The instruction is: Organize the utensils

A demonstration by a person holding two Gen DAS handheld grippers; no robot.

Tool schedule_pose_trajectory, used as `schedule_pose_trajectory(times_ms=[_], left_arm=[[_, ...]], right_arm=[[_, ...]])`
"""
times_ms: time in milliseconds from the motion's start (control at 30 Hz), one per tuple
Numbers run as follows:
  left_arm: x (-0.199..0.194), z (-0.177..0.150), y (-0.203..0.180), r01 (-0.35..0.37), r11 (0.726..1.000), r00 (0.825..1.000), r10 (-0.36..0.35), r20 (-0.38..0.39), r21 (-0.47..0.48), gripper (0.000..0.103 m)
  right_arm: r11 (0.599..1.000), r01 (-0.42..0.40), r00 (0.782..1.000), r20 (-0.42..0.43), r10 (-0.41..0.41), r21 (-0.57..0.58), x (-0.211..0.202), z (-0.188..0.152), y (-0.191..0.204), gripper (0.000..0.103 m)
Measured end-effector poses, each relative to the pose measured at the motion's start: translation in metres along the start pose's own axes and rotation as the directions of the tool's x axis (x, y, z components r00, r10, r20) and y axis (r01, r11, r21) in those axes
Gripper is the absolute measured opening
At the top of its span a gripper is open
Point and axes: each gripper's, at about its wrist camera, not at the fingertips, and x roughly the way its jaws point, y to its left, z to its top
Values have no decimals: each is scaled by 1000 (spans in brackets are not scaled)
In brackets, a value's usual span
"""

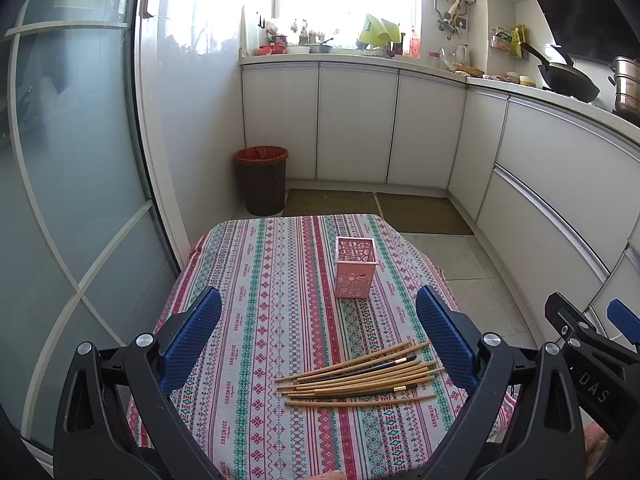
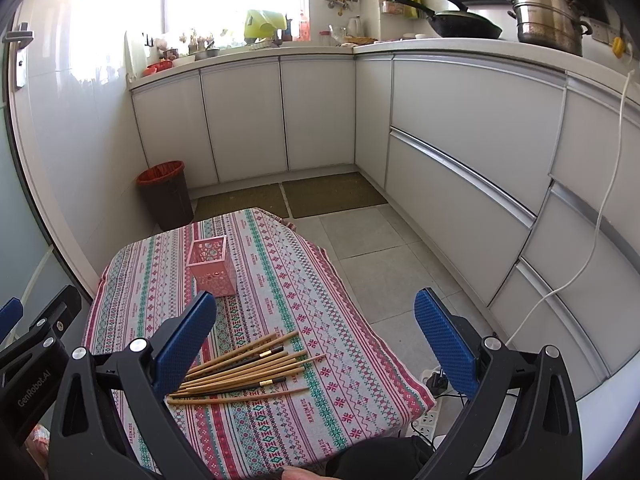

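Note:
Several chopsticks (image 1: pixel 360 378), mostly wooden with two dark ones, lie in a loose pile on the patterned tablecloth (image 1: pixel 256 320). The pile also shows in the right wrist view (image 2: pixel 244 372). A pink perforated holder (image 1: pixel 355 267) stands upright and empty farther back; it also shows in the right wrist view (image 2: pixel 212 266). My left gripper (image 1: pixel 318 318) is open and empty above the near half of the table. My right gripper (image 2: pixel 316 322) is open and empty, over the table's right edge.
A dark bin (image 1: pixel 262 182) with a red liner stands on the floor beyond the table. White cabinets (image 2: pixel 460 140) run along the back and right. A power strip with cables (image 2: pixel 432 400) lies on the floor by the table's right side. A glass door (image 1: pixel 72 200) is at left.

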Motion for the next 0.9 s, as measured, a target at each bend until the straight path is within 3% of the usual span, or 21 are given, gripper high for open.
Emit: schedule_pose_trajectory(times_ms=[900], left_arm=[[4, -3, -1, -5, 1000, 1000, 5, -12, 0, 94]], right_arm=[[1000, -2, 1000, -14, 2, -5, 2, 1, 1, 97]])
